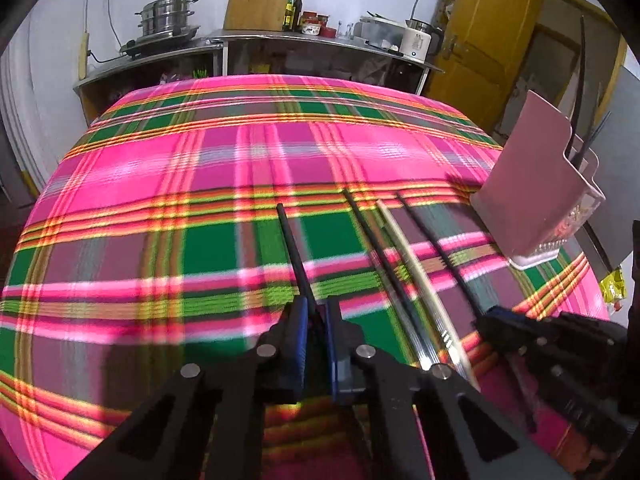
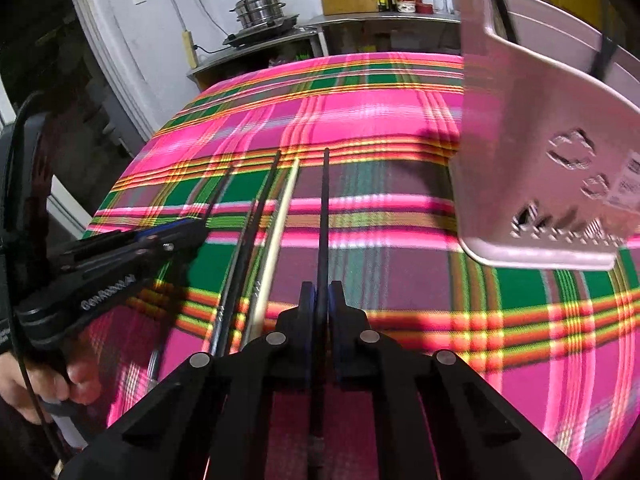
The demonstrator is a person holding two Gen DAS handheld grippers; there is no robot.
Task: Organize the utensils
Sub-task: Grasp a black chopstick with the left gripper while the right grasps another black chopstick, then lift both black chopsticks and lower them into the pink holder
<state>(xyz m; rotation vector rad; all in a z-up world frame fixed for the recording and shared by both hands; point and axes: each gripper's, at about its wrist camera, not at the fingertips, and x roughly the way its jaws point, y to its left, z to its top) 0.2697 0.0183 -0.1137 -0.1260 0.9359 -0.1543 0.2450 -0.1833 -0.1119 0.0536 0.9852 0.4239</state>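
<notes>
– What is held by the left claw [image 1: 316,312]?

– A black chopstick [image 1: 290,242] is pinched near its thick end. The claw is squeezed almost fully closed on it, and the thin tip is pointed away across the plaid cloth [image 1: 200,168] on the tabletop.

– And the right claw [image 2: 318,296]?

– Another black chopstick [image 2: 324,216] is gripped the same way, with the claw nearly closed around it. The stick closest to the pink holder [image 2: 552,168] is the one taken.

– Why are they held by the ends?

– Probably so the long part is left free and can be dropped tip-first into the holder.

– Is anything left on the cloth?

– Yes. Between the two held sticks, a pale chopstick [image 2: 276,236] and one more dark stick [image 2: 250,236] are seen lying side by side, further from the holder.

– Is the holder empty?

– No. Some dark sticks are already stood up in it, so the job is judged partly done.
</notes>
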